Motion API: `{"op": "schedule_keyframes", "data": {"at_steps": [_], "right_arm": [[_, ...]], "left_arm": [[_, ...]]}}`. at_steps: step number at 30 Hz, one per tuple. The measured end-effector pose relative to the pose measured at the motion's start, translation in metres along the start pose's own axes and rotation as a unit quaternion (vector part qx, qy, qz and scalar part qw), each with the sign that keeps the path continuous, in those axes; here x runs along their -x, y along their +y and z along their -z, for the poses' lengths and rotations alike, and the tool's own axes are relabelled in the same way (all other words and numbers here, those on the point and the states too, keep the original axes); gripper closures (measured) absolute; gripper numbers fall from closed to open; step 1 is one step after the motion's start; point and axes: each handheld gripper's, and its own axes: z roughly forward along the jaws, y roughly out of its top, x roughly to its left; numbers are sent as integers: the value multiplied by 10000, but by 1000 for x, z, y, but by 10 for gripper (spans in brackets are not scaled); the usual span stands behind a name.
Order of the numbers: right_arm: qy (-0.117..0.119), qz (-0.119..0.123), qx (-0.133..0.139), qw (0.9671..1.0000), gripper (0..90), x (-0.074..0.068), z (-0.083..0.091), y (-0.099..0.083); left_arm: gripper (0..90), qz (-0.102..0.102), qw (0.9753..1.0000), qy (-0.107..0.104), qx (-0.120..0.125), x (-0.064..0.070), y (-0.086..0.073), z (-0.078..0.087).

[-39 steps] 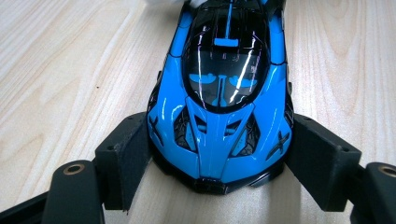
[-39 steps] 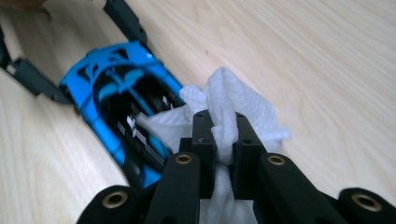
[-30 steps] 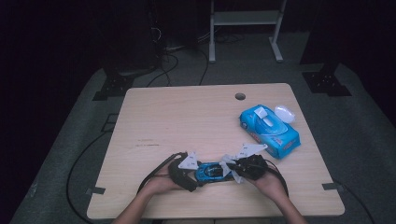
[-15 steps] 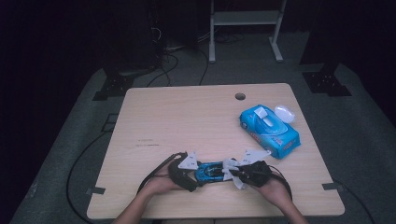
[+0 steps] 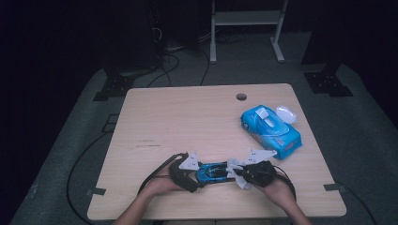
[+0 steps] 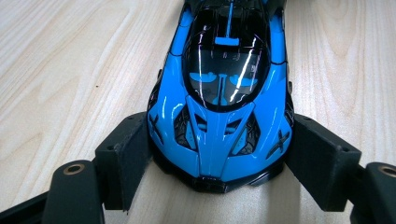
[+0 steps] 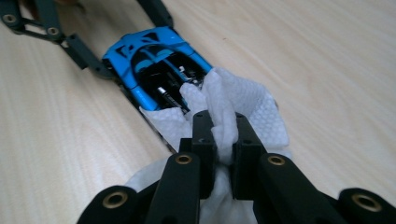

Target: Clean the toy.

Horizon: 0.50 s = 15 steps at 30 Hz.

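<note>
On the near edge of the wooden table point(image 5: 187, 117), little has changed since a second ago: my two grippers still flank the blue toy car point(image 5: 212, 171), and the right one has only nudged slightly toward it. Well apart at the far right, the blue wet-wipe pack point(image 5: 271, 131) lies where it was, its white lid flipped open.

My left gripper point(image 5: 199, 174) has its jaws spread to about the car's width and pressed on both flanks of one end, so the car point(image 6: 219, 116) sits squarely between the pads, pointing away along the table. My right gripper point(image 5: 237, 174) comes in from the right, its jaws pinched nearly together on a bunched white wipe point(image 7: 224, 119). That wipe lies against the car's point(image 7: 154, 58) other end, just beyond my jaw tips, draping over the edge of its bodywork.
</note>
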Motion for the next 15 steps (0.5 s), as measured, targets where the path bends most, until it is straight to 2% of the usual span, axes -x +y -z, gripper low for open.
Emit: {"op": "schedule_keyframes", "data": {"at_steps": [4, 8, 9, 15], "right_arm": [[-219, -74, 120, 9997, 824, 5, -4, 10], [-376, -49, 59, 9993, 823, 10, -16, 18], [-426, 36, -82, 9991, 822, 12, -23, 18], [-333, -38, -53, 9994, 822, 10, -10, 5]], "left_arm": [[251, 16, 10000, 2, 8, 0, 0, 0], [251, 33, 10000, 2, 23, 0, 0, 0], [251, 40, 10000, -3, 10, 0, 0, 0], [251, -6, 10000, -8, 13, 0, -1, 0]]}}
